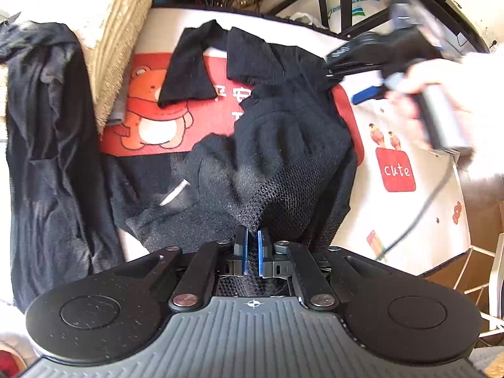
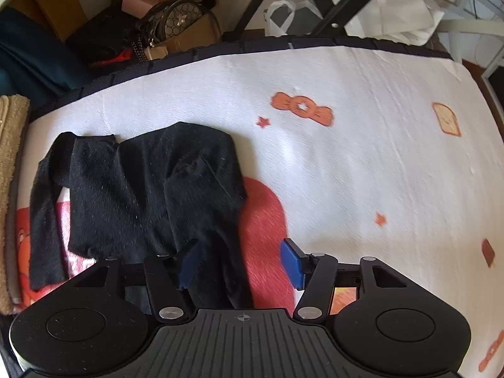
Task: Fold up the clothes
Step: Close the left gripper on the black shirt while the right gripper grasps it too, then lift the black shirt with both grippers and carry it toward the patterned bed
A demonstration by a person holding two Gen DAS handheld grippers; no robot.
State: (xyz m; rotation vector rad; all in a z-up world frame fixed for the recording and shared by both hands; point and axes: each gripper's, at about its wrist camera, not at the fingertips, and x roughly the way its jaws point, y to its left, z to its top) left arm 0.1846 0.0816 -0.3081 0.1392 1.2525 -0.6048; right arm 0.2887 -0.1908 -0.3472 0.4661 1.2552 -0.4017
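A black knit garment (image 1: 283, 132) lies spread on a white cartoon-print cover (image 2: 346, 157), with one sleeve folded out to the left. My left gripper (image 1: 252, 233) is shut on its near mesh hem, which is pulled up into a peak between the blue pads. In the right wrist view the same garment (image 2: 141, 182) lies flat, its right edge running down between the fingers of my right gripper (image 2: 241, 245). That gripper is open and its pads (image 2: 293, 261) are clear of the cloth. The left wrist view shows the right gripper (image 1: 348, 82) in a hand at the garment's far right corner.
Another dark garment (image 1: 47, 157) is draped at the left beside a stack of beige towels (image 1: 110, 31). A cable (image 1: 425, 201) trails over the cover's right side. Boxes and a bag (image 2: 176, 22) crowd the floor past the far edge, next to black frame legs (image 2: 318, 6).
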